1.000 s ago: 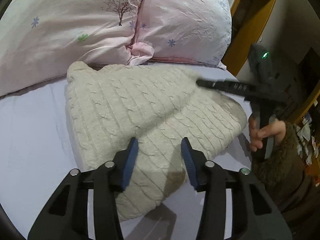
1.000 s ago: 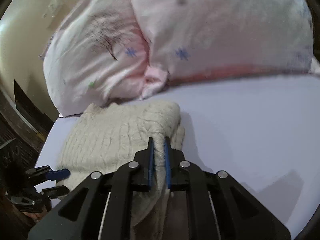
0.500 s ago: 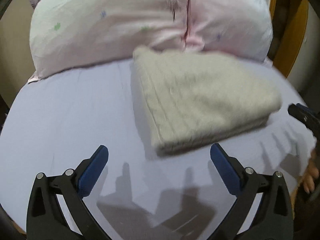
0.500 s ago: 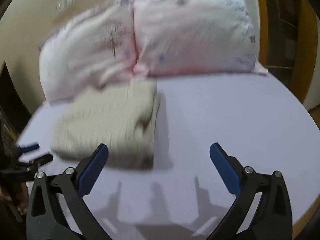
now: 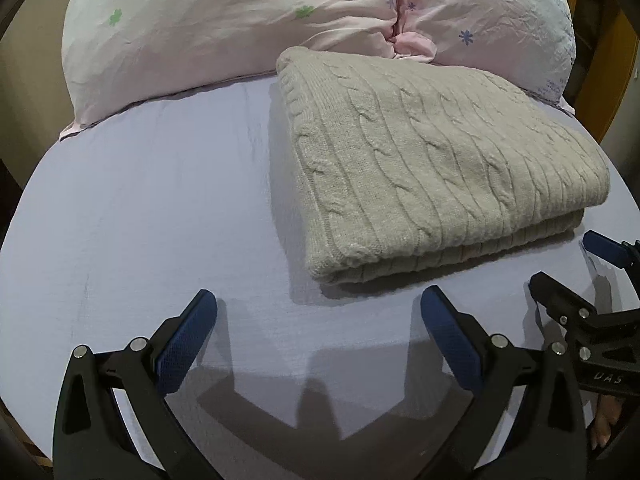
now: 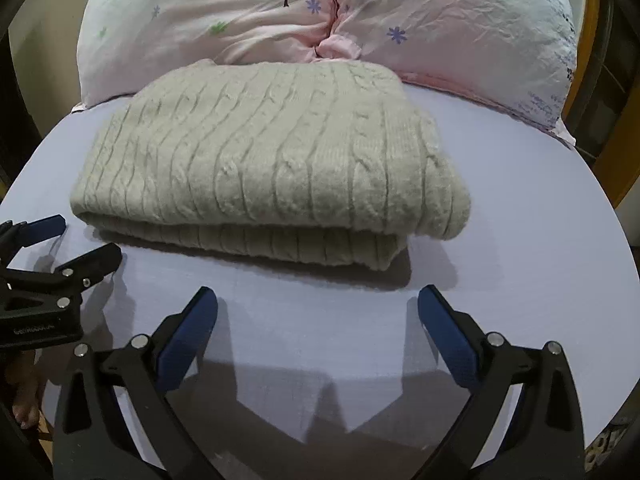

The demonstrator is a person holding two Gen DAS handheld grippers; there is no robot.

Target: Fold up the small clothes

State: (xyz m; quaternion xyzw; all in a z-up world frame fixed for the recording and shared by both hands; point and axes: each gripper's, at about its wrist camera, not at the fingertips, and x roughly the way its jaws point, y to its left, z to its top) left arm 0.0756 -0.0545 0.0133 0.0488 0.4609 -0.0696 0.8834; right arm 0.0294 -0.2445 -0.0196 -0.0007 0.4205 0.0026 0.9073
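With my left claw and right claw both released and empty above the bed, the folded sweater lies by the pillows at its far edge, so folding looks finished; only a tidy-up remains.

The cream cable-knit sweater lay folded into a thick rectangle of 2 visible layers, flat on the lavender sheet, its far edge touching the pink pillows.
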